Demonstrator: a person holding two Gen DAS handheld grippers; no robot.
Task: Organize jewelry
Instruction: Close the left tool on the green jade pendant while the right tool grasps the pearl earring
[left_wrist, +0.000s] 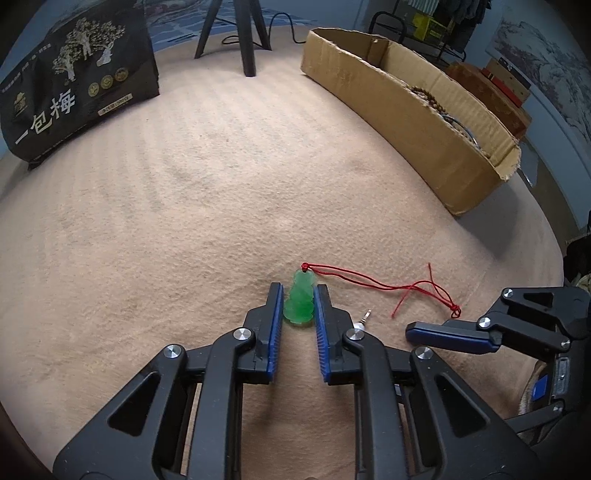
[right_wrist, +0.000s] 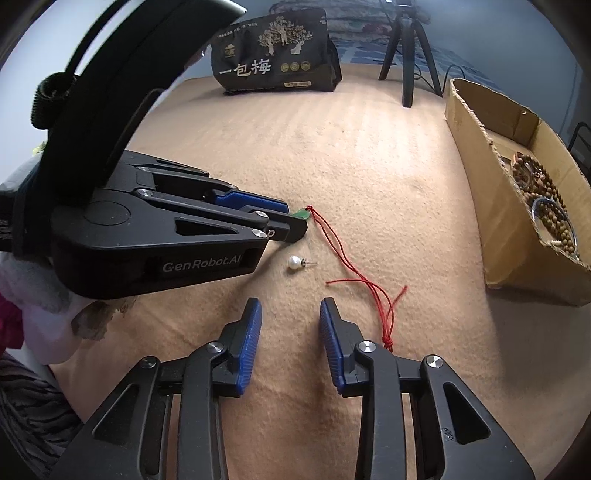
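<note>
Your left hand-held gripper (left_wrist: 298, 302) pinches the green carved jade pendant (left_wrist: 301, 301); your right hand-held gripper (right_wrist: 290, 314) holds nothing.

Left wrist view: your blue pads sit narrow against both sides of the pendant, which lies on the beige ribbed blanket (left_wrist: 184, 184). Its red cord (left_wrist: 388, 286) trails away to the right, ending in a knot near the right gripper's blue fingertip (left_wrist: 443, 334). A torn brown cardboard box (left_wrist: 406, 122) stands further back on the right, and a black printed snack bag (left_wrist: 74, 81) at the back left.
Right wrist view: your jaws stand partly apart over bare blanket. A white pearl stud earring (right_wrist: 295, 263) lies ahead of them, just beside the left gripper. The red knot touches your right finger's outer edge. Brown wooden bead strings (right_wrist: 543, 195) lie in the box.
</note>
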